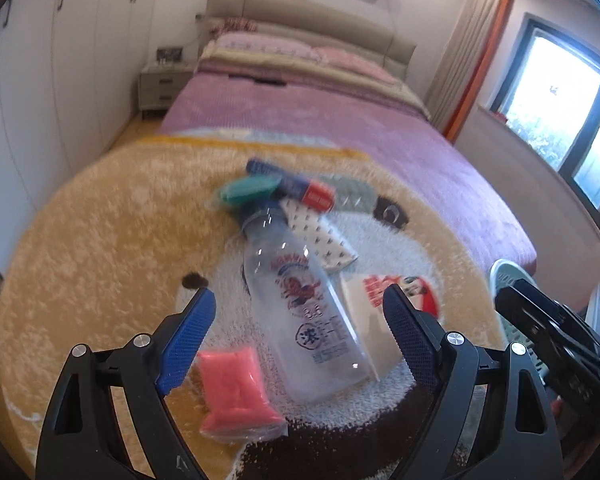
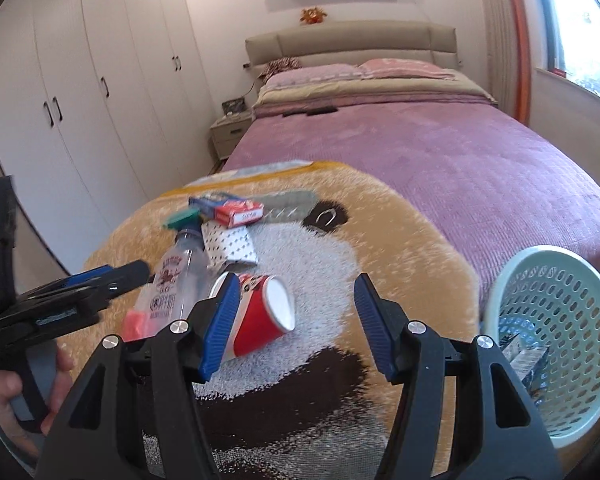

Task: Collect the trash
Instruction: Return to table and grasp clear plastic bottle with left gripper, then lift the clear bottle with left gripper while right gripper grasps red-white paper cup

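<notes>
Here the bed (image 2: 440, 152) carries a fuzzy blanket (image 2: 380, 248) strewn with trash, and a mint basket (image 2: 548, 320) stands just beside its right edge, some wrappers already inside. Next in size, the clear bottle (image 1: 304, 304) lies between the spread fingers of the left gripper (image 1: 300, 328), which holds nothing. Closing across its middle should work best, clear of the pink packet (image 1: 236, 388) touching it. The right gripper (image 2: 296, 320) is likewise open and empty, a red cup (image 2: 260, 320) on its side between its fingers.
</notes>
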A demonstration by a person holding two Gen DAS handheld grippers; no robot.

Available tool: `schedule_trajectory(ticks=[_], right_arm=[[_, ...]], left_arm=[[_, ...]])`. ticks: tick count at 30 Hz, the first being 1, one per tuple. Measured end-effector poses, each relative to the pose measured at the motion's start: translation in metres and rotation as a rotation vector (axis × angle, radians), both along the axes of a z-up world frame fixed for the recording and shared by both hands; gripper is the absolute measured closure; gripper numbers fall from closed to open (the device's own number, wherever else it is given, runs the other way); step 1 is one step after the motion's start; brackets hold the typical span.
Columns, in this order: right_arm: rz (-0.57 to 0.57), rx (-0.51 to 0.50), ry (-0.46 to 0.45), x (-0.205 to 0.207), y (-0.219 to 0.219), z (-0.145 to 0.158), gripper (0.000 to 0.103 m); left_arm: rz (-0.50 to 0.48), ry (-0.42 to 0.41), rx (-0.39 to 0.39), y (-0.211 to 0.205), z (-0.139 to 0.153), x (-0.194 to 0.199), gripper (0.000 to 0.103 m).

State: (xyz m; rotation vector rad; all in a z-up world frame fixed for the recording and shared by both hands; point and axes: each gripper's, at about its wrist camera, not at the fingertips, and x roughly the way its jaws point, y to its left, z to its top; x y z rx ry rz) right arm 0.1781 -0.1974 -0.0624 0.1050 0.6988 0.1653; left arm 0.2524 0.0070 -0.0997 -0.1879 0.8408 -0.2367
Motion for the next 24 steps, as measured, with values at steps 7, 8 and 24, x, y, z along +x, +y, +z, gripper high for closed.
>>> schedule_trajectory(ticks=[7, 8, 24], right_arm=[[0.020, -0.008, 0.029, 0.009, 0.004, -0.011, 0.047], [0.023, -0.010, 0.032, 0.010, 0.004, -0.012, 0.047], [0.108, -0.013, 0.095, 0.020, 0.032, -0.033, 0.047]], left_arm=[[0.006, 0.094, -0.010, -0.004, -0.029, 0.023, 0.021], [0.006, 0.104, -0.018, -0.003, -0.031, 0.024, 0.021], [0.031, 0.150, -0.151, 0.037, -0.037, 0.006, 0.044]])
